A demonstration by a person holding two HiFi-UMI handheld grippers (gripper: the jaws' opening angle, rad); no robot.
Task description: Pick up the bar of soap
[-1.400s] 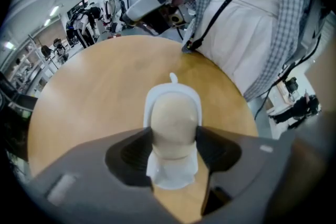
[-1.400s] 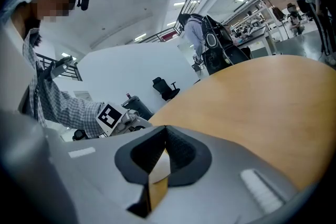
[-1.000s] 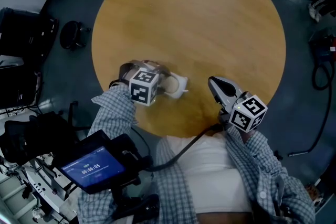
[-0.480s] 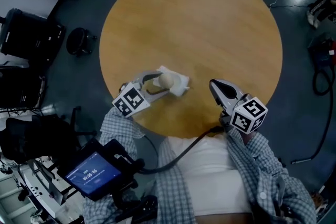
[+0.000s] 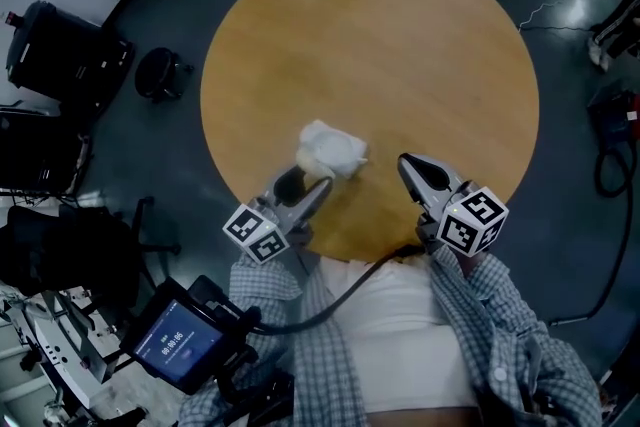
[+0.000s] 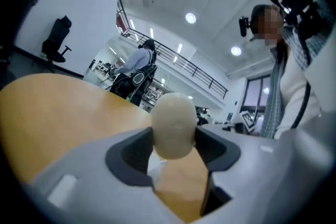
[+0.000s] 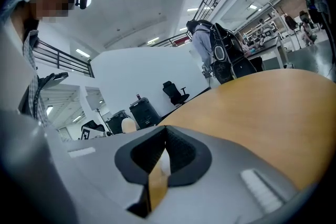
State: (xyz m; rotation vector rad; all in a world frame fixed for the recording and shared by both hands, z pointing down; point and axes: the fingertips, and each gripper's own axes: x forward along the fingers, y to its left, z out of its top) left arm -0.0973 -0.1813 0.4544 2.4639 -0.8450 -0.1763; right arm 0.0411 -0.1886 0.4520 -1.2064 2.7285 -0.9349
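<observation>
One bar of soap (image 6: 173, 124) clamped in my L gripper (image 5: 303, 188), held apart from white dish (image 5: 330, 147). R gripper (image 5: 414, 172) pinched closed, empty. Pick-up looks done, I'd judge; next needs steady hold only.

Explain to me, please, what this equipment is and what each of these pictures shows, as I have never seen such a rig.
There is no robot here: a person holds a two-jaw gripper in each hand. One picture comes from a camera on the person's head, looking down on a round wooden table. The other two come from cameras riding on the grippers, looking along their jaws. On the table lies a white item, perhaps a soap dish. The left gripper is clamped on a pale bar of soap, apart from that item. The right gripper is shut and empty.
</observation>
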